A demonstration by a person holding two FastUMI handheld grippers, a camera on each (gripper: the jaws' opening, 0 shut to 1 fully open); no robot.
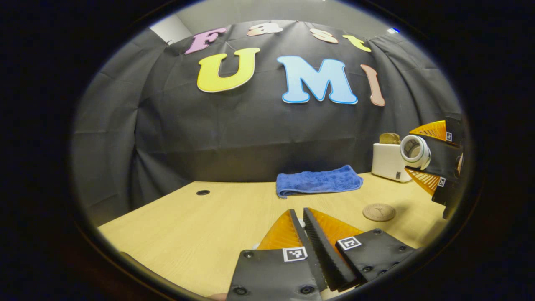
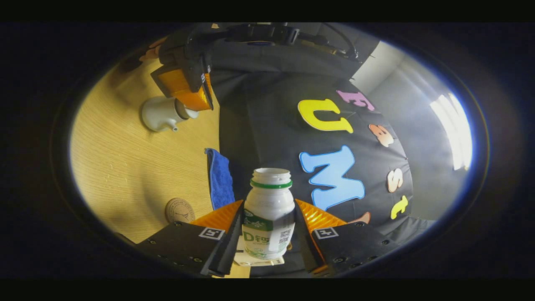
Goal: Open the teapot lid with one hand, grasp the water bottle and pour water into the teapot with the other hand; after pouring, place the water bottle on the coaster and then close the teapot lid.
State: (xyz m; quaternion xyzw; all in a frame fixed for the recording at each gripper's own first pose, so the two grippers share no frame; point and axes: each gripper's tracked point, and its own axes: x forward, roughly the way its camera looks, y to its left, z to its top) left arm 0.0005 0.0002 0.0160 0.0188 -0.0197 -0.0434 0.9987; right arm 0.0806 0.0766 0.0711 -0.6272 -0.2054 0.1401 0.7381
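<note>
In the right gripper view, the right gripper (image 2: 267, 234) grasps the water bottle (image 2: 268, 213) between its two fingers, one pressing on each side of the bottle's body. The bottle's long axis runs straight ahead of the gripper along the fingers, with its open, uncapped mouth pointing away from the camera. The view is rolled, so the wooden surface (image 2: 125, 167) stands on the left like a wall; judged against it, the bottle lies about level, parallel to the surface, mouth toward the booth's back wall. Just left of the gripper's left finger lies the round coaster (image 2: 179, 210), and beside it, farther forward, a folded blue towel (image 2: 219, 179). Well ahead and to the left sits the white teapot (image 2: 161, 113), spout toward the coaster. The left gripper (image 2: 196, 90) hangs right at the teapot's top.

In the left gripper view, the left gripper (image 1: 304, 217) has its fingers nearly together; whether they clench the lid I cannot tell. The bottle (image 1: 414, 151) shows far right, mouth facing this camera, held in the right gripper (image 1: 439, 156). The coaster (image 1: 379, 212) lies ahead to the right, the towel (image 1: 317, 180) beyond it, and a white toaster (image 1: 389, 162) behind the bottle.
</note>
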